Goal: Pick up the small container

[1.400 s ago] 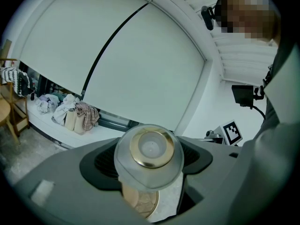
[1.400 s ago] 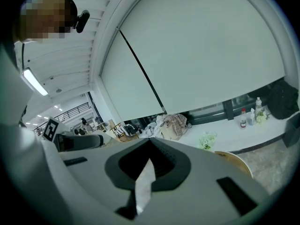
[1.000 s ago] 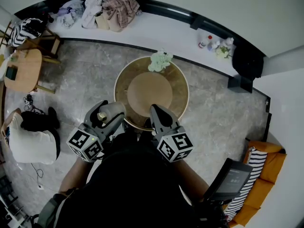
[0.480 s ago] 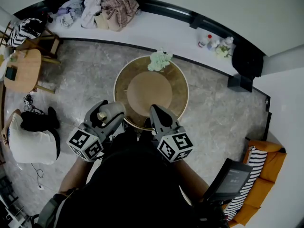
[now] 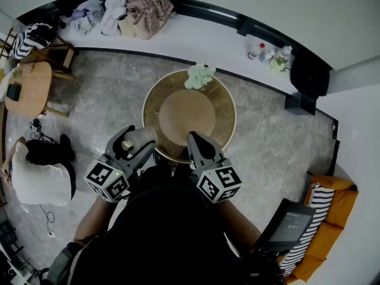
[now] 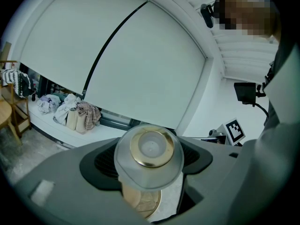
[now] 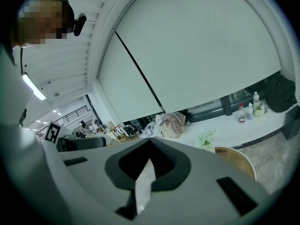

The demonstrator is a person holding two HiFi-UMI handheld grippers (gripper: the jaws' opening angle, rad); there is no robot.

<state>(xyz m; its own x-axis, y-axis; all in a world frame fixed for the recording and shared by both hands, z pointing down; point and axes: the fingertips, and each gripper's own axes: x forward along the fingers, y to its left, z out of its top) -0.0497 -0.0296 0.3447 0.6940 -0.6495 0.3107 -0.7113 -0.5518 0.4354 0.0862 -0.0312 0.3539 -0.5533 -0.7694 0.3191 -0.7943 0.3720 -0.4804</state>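
Observation:
The small container (image 6: 149,159) is a clear jar with a gold-rimmed lid, and my left gripper (image 6: 149,172) is shut on it, holding it up with the lid facing the camera. In the head view the small container (image 5: 132,142) sits in my left gripper (image 5: 135,145) just left of the round wooden table (image 5: 189,115), near its front edge. My right gripper (image 5: 196,144) hovers over the table's near rim, and in the right gripper view my right gripper (image 7: 146,172) has its jaws pressed together with nothing between them.
A bunch of pale flowers (image 5: 200,75) lies at the table's far edge. A white ledge along the wall carries piled clothes (image 5: 133,10) and small bottles (image 5: 260,52). A wooden chair (image 5: 29,88) stands far left. A person (image 5: 38,174) sits on the floor at left. An orange sofa (image 5: 323,230) is at right.

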